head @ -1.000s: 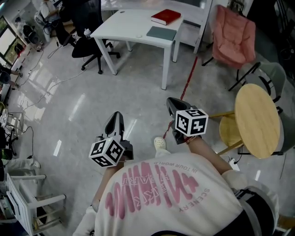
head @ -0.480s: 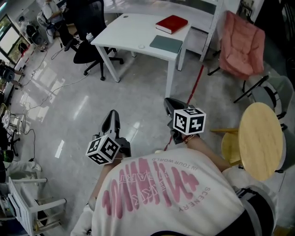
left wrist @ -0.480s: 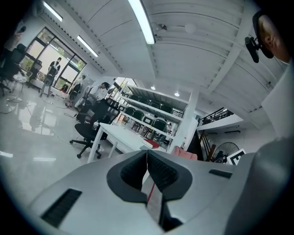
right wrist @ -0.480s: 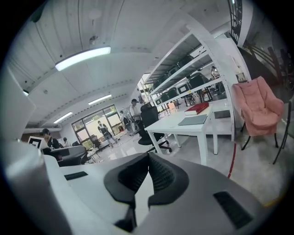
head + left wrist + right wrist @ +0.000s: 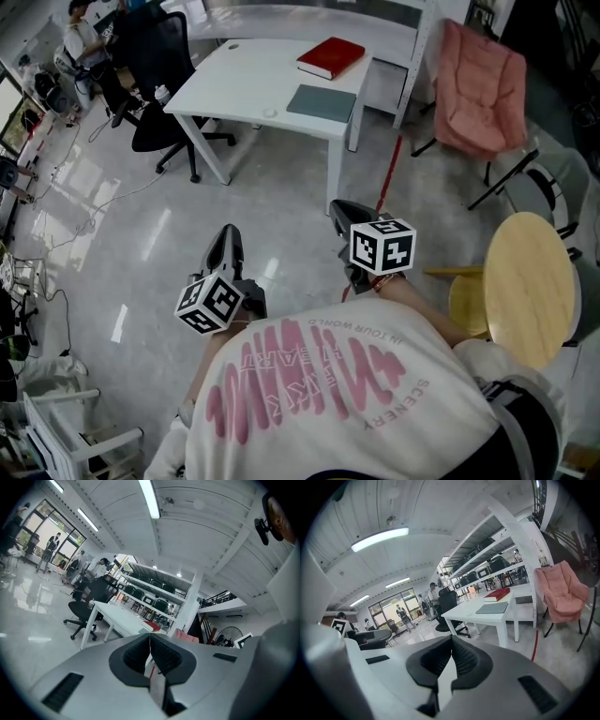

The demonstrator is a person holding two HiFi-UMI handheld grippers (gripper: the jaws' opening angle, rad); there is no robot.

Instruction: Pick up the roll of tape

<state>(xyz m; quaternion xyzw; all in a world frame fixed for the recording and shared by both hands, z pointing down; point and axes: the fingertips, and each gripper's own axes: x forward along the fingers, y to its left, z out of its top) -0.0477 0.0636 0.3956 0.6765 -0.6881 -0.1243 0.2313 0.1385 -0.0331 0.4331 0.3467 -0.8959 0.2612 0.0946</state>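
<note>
Left gripper (image 5: 229, 242) clenched on nothing, pads pressed flat together; right gripper (image 5: 339, 210) likewise pinched tight and empty. Both held short of the white table (image 5: 244, 80), out over the open floor on its near side, aimed roughly at it and tipped a little below level.

Perhaps the roll of tape (image 5: 270, 113): a small pale ring lying flat on the table top, close to the near edge, just left of the grey-green pad (image 5: 322, 103) and nearer than the red book (image 5: 330, 57) at the table's far side. Too small from here to call for certain. Well apart from either gripper in any case, so judged an approach only, not yet a pick.

If indeed tape, probably light, stiff round the ring, smooth on the outside, and apt to skid over the slick table top at a careless nudge. Hardly fragile, though liable to go oval under a hard squeeze if thin. Best taken through the wall: one pad down inside the hole, the other outside, pinching the wound band between them. Failing that, across the whole outer width, given enough opening. Calls for spreading the jaws first, then dropping in from above the table top rather than sliding in over its edge.
</note>
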